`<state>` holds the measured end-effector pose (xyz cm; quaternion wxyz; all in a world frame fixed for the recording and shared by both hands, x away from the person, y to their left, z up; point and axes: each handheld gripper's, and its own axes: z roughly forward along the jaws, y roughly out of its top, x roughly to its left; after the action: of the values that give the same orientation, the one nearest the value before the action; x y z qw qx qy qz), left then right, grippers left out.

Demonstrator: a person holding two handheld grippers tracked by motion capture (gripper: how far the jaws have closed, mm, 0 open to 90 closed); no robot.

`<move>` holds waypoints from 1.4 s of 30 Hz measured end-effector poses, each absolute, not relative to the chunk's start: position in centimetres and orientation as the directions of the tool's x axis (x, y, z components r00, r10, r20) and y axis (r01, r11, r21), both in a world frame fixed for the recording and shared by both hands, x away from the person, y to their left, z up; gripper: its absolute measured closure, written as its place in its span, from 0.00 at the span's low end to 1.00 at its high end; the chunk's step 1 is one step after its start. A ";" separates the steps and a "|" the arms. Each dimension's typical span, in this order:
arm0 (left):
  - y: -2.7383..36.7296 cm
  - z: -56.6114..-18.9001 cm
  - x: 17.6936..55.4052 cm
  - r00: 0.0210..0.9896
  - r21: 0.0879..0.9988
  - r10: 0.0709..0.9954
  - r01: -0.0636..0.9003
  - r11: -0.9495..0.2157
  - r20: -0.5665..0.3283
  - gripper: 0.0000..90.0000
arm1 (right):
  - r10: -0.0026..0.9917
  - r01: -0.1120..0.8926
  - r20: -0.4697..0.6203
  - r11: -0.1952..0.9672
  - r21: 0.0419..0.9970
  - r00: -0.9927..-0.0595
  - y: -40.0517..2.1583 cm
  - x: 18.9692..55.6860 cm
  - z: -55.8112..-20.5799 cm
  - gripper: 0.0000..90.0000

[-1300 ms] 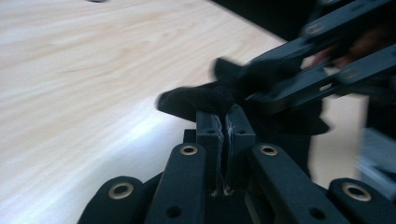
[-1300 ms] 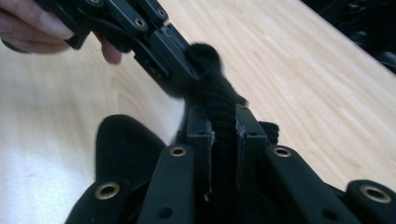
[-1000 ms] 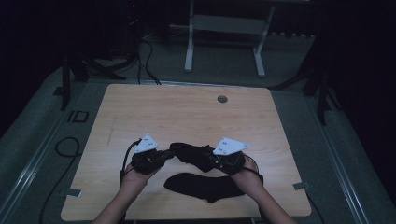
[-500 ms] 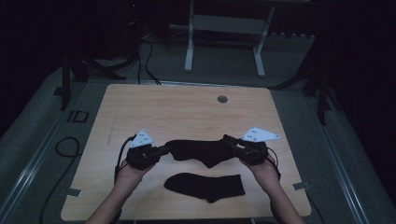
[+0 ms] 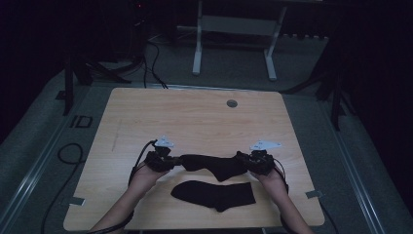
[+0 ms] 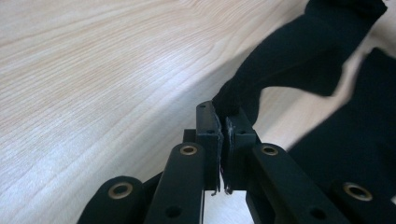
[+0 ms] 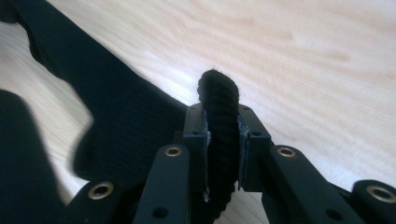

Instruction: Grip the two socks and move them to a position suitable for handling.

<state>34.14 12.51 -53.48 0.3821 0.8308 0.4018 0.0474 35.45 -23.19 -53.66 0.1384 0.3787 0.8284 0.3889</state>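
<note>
Stretching a black sock (image 5: 214, 165) between both grippers, low over the wooden table (image 5: 195, 122), roughly 6 o'clock from the table centre. Left gripper (image 5: 171, 161) sits at the sock's 9 o'clock end, right gripper (image 5: 242, 163) at its 3 o'clock end.

Left gripper view: jaws pinched tight on a thin edge of the sock (image 6: 299, 56), fabric just showing between the pads, rest of the sock running off toward 2 o'clock. Clamped hard.

Right gripper view: jaws closed on a thick rolled end of the sock (image 7: 219, 116), ribbed knit bulging above the pads. Those jaws have just been easing apart slightly, but the fabric is between them and the pads press on it.

Second black sock (image 5: 214, 194) lies flat on the table at 6 o'clock from the held one, near but not touching in the high view.

Versus a second ago: grippers were closer together then, with the sock bunched and slack between them. Half a second ago the hands had spread, right gripper out toward 3 o'clock. Now both hands are lower and nearer the tabletop, sock pulled out nearly straight with a shallow sag in the middle. Flat sock has not moved. Small round grommet (image 5: 232, 103) at 12 o'clock near the far edge, unchanged.
</note>
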 end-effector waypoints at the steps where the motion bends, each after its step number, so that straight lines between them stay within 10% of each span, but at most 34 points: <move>1: 12.3 -53.7 34.4 0.675 0.667 0.703 0.632 -0.395 -0.223 0.96 | 0.739 0.528 0.066 0.413 0.742 -0.670 -23.2 35.7 -54.1 0.83; 11: 12.0 -54.2 35.0 0.657 0.666 0.732 0.629 -0.402 -0.179 0.67 | 0.779 0.566 0.045 0.414 0.713 -0.626 -24.5 36.9 -54.5 0.55; 17: 12.4 -53.1 34.5 0.622 0.721 0.773 0.592 -0.360 -0.125 0.66 | 0.806 0.543 0.021 0.379 0.749 -0.592 -25.7 36.5 -52.6 0.49; 24: 10.4 -52.5 33.5 0.674 0.741 0.727 0.554 -0.380 -0.131 0.92 | 0.773 0.498 -0.014 0.423 0.757 -0.634 -24.7 35.6 -52.2 0.99; 42: 9.9 -55.6 36.4 0.653 0.650 0.755 0.600 -0.467 -0.061 1.00 | 0.757 0.533 -0.027 0.484 0.694 -0.653 -24.7 35.6 -55.6 0.92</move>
<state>36.40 9.94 -55.57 0.3276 0.8481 0.3993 0.1184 35.58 -24.65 -55.63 0.1672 0.3816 0.8450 0.3353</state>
